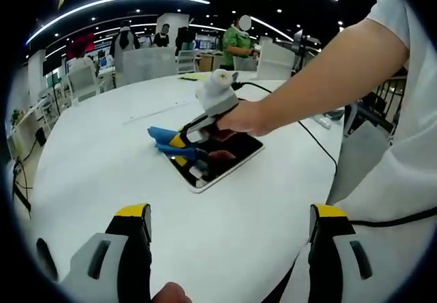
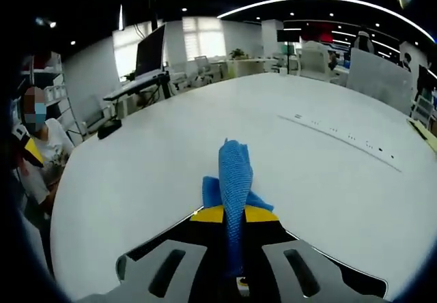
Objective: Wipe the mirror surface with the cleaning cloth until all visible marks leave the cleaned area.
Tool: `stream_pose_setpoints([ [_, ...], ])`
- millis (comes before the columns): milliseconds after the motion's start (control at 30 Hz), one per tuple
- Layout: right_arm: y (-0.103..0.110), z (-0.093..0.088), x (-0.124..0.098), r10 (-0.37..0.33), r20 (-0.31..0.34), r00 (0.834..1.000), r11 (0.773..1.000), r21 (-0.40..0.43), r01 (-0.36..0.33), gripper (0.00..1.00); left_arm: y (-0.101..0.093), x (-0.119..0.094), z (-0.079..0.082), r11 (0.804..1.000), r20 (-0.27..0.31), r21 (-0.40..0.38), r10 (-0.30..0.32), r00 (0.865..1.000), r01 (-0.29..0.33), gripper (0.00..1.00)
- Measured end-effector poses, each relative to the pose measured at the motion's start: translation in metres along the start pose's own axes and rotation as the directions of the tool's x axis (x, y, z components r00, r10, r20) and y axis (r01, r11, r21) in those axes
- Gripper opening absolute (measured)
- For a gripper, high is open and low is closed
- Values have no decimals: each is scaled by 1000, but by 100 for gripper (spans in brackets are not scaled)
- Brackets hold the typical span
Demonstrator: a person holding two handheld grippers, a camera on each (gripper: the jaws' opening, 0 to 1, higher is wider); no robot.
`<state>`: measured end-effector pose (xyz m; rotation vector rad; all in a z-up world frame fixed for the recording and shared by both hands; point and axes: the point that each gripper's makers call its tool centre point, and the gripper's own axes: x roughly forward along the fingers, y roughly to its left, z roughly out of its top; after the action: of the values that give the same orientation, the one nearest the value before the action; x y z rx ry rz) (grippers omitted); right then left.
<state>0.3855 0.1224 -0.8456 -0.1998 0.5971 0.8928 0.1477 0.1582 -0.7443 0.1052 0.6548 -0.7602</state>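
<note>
The left gripper (image 1: pixel 229 238) hangs above the white surface (image 1: pixel 102 173) with its jaws spread wide — nothing between them. The right gripper (image 2: pixel 234 215) is closed on the blue cloth (image 2: pixel 234 180), which is pinched between its yellow-tipped jaws and bunches out beyond them. In the left gripper view, that cloth (image 1: pixel 164 139) rests at the edge of the mirror (image 1: pixel 229 156) — a dark rectangular pane lying flat on the surface.
</note>
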Motion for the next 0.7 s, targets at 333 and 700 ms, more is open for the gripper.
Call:
stream_pose_setpoints([
  [333, -2, -4, -8, -1, 12, 1000, 1000, 7, 1, 3, -1, -3, 4, 1000, 11, -15, 13, 1000, -13, 97],
  [700, -8, -10, -16, -18, 23, 1000, 999, 32, 18, 3, -10, -3, 2, 1000, -2, 1, 16, 1000, -16, 97],
])
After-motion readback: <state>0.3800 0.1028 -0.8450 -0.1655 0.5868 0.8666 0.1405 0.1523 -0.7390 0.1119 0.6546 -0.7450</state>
